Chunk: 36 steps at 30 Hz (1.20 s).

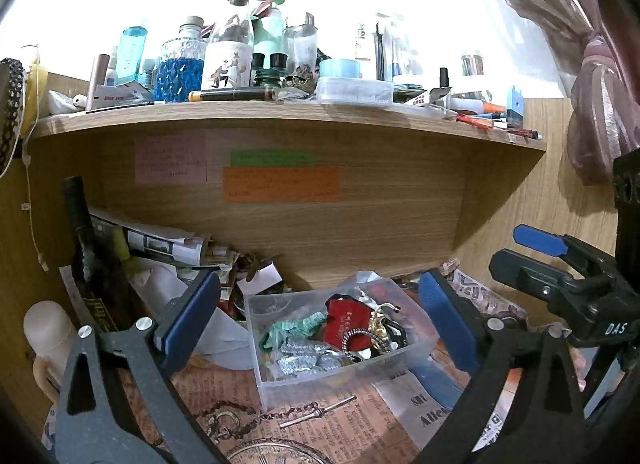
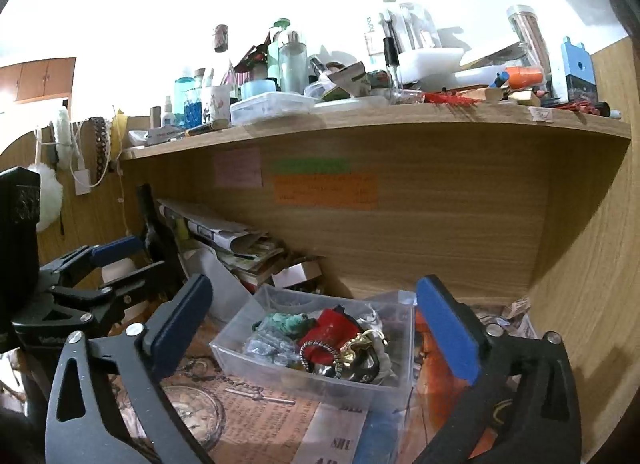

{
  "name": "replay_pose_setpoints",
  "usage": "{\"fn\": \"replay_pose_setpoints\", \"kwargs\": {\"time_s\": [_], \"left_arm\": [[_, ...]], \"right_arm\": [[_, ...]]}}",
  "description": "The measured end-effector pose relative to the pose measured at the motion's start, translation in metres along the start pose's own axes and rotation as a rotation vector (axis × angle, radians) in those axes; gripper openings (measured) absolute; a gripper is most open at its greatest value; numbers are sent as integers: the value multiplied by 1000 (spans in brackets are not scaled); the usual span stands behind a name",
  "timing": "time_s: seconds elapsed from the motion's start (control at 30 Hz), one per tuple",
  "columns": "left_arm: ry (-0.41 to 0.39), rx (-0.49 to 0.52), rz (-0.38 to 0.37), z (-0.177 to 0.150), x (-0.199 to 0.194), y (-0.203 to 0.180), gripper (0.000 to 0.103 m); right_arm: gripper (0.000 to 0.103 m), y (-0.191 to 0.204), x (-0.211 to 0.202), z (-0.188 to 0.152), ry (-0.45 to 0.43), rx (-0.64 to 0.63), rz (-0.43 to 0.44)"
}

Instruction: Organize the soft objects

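A clear plastic box (image 1: 296,378) sits on the desk under a wooden shelf. It holds a red fabric pouch (image 1: 344,322), a teal scrunchie (image 1: 296,324), silver sequined pieces (image 1: 304,360) and beaded jewellery. The box also shows in the right wrist view (image 2: 256,368), with the red pouch (image 2: 330,330) and the scrunchie (image 2: 290,320) inside. My left gripper (image 1: 316,316) is open and empty, its jaws on either side of the box. My right gripper (image 2: 316,324) is open and empty, also framing the box. Each gripper shows at the edge of the other's view.
A wooden shelf (image 1: 280,116) above carries many bottles and jars. Coloured notes (image 1: 280,184) stick to the back panel. Rolled newspapers (image 1: 160,244), a dark bottle (image 1: 80,224) and clutter lie left of the box. A pocket watch chain (image 1: 280,416) lies on printed paper in front.
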<state>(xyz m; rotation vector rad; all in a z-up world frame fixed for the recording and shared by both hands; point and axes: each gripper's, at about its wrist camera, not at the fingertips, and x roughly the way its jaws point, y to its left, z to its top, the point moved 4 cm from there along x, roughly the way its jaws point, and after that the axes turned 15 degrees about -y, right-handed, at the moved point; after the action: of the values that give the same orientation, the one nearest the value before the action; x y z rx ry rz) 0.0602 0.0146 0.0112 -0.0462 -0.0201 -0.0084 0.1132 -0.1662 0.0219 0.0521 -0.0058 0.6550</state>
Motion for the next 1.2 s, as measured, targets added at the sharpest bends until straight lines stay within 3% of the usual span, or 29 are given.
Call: {"fn": "replay_pose_setpoints", "kwargs": {"time_s": [1.2], "left_arm": [[-3, 2, 5, -2, -3, -2, 103]], "right_arm": [[103, 7, -2, -4, 6, 3, -1]]}}
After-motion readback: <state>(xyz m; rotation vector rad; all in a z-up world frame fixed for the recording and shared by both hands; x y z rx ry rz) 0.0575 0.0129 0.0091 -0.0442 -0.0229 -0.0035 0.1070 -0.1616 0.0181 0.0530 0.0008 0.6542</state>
